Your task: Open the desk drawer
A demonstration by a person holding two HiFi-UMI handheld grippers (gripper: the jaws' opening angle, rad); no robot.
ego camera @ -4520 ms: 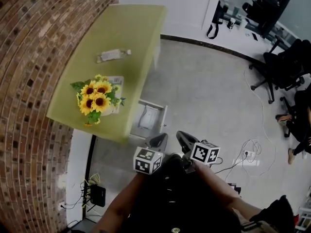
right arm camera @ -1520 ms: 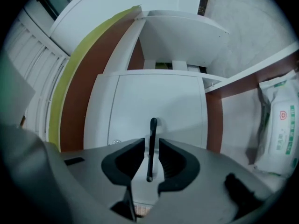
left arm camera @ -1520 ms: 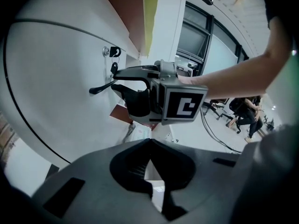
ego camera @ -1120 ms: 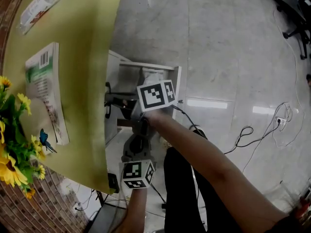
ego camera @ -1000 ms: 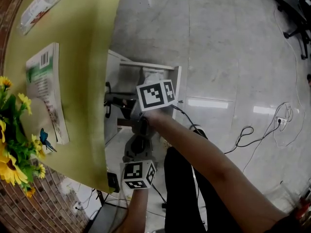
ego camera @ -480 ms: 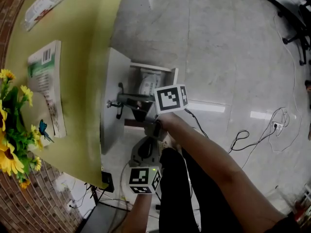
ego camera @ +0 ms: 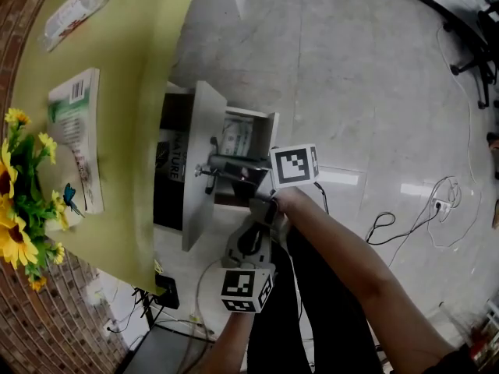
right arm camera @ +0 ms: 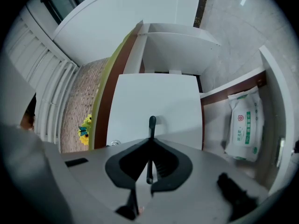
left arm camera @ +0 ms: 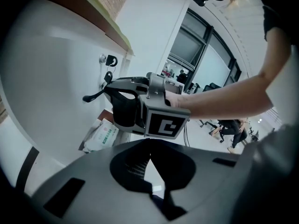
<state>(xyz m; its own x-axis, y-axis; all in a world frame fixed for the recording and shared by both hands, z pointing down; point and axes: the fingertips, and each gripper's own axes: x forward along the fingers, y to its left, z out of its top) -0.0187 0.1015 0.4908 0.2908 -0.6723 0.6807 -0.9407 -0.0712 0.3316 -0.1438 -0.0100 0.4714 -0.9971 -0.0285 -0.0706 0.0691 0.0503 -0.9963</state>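
- My right gripper (ego camera: 222,167) is clamped on the drawer handle (right arm camera: 152,123). In the right gripper view the thin dark bar runs straight between the two jaws, which are pressed against it.
- The desk drawer (ego camera: 200,127) stands part-way out from under the green desk top (ego camera: 140,68). Its white front panel is clear of the desk edge and tilted a little in the head view.
- Inside the drawer I see a dark book (ego camera: 172,162) lying flat, just behind the front panel.
- Lower down, beside the drawer, a white open compartment (ego camera: 269,123) holds a packet of wipes (right arm camera: 244,125).
- My left gripper (left arm camera: 149,147) hangs below and near the right one, apart from the drawer. Its jaws are closed together with nothing between them.
- In the left gripper view I look up at the right gripper's marker cube and my forearm behind it.
- On the desk top lie a green-and-white book (ego camera: 74,146), a clear bottle (ego camera: 78,6) on its side towards the far end, and a bunch of sunflowers (ego camera: 19,209) at the near corner by the brick wall.
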